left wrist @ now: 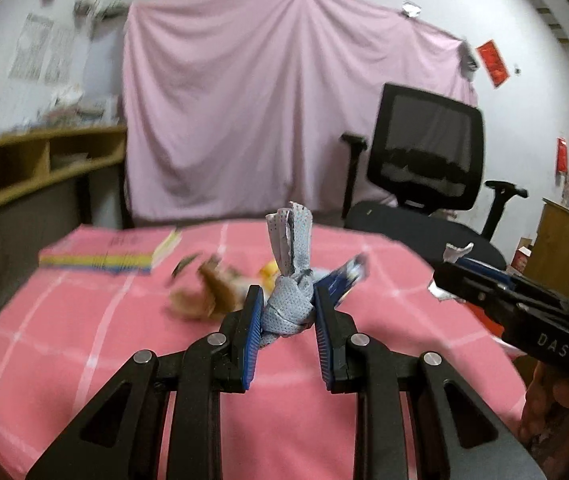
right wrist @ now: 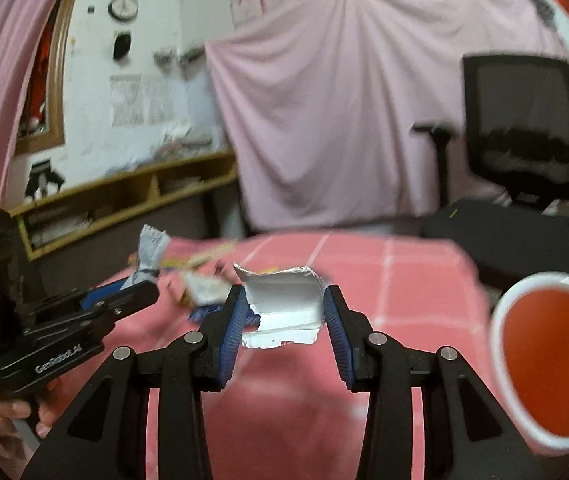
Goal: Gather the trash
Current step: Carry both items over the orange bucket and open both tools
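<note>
Clearly the pick-up step is in hand: both pieces of trash are gripped and lifted clear of the pink checked tabletop point(left wrist: 84, 320). The left hand-held gripper point(left wrist: 289, 312) is clamped on a knotted blue-grey perforated wrapper point(left wrist: 289, 304), whose loose end stands up above the blue pads. The right hand-held gripper point(right wrist: 284, 312) is pressed on a torn silver foil piece point(right wrist: 284, 308), held flat between its pads. More litter point(left wrist: 208, 292), blurred brown and yellow scraps, lies on the tabletop beyond the left one, near a stack of books point(left wrist: 112, 254). A white-rimmed red bin point(right wrist: 552, 364) sits at the tabletop's right edge, just beside the right hand-held gripper. Next, I judge, each load should travel over that bin and be let go inside the rim; the foil is light and may cling or flutter.
</note>
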A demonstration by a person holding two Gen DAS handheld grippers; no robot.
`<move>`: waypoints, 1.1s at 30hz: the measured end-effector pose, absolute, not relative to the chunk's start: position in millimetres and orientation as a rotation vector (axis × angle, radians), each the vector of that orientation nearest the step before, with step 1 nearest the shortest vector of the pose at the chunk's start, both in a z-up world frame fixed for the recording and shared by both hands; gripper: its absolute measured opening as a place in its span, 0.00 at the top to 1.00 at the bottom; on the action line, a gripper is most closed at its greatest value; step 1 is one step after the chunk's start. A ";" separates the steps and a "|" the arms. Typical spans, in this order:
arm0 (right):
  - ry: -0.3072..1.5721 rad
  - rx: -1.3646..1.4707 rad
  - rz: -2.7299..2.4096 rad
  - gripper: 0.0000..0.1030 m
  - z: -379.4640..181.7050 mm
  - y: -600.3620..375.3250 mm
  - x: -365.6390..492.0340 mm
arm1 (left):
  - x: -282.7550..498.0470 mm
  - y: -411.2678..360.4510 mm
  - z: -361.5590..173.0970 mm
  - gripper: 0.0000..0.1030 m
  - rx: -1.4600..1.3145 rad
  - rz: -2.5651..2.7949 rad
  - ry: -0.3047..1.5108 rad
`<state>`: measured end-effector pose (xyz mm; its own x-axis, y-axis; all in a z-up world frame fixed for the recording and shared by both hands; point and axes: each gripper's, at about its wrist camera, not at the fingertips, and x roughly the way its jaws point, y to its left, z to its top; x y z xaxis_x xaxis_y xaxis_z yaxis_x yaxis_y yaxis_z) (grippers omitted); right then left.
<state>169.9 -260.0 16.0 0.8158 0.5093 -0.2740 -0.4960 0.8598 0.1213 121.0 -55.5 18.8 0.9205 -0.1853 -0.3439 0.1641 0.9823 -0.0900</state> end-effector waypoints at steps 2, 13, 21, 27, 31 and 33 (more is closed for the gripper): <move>0.246 0.061 0.493 0.63 23.3 -273.3 166.0 | 121.0 -70.9 28.4 0.79 -0.023 -0.203 0.320; 0.081 0.138 0.223 0.62 41.7 -354.1 159.9 | 144.8 -160.7 63.5 0.79 0.134 -0.382 0.196; 0.118 0.236 0.076 0.62 33.9 -413.3 166.5 | 170.6 -231.5 58.3 0.79 0.199 -0.523 0.245; 0.215 0.334 -0.013 0.62 21.5 -445.4 176.6 | 193.5 -274.0 47.6 0.79 0.198 -0.557 0.335; 0.268 0.389 -0.044 0.61 11.5 -459.6 179.6 | 205.1 -289.3 40.7 0.79 0.182 -0.570 0.390; 0.288 0.408 -0.053 0.61 8.7 -465.5 181.7 | 210.6 -294.5 37.6 0.79 0.176 -0.582 0.419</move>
<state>181.7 -465.5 8.7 0.9579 0.0067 -0.2871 0.1085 0.9171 0.3836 210.6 -294.5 37.6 0.7545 -0.4952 -0.4308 0.5658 0.8234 0.0444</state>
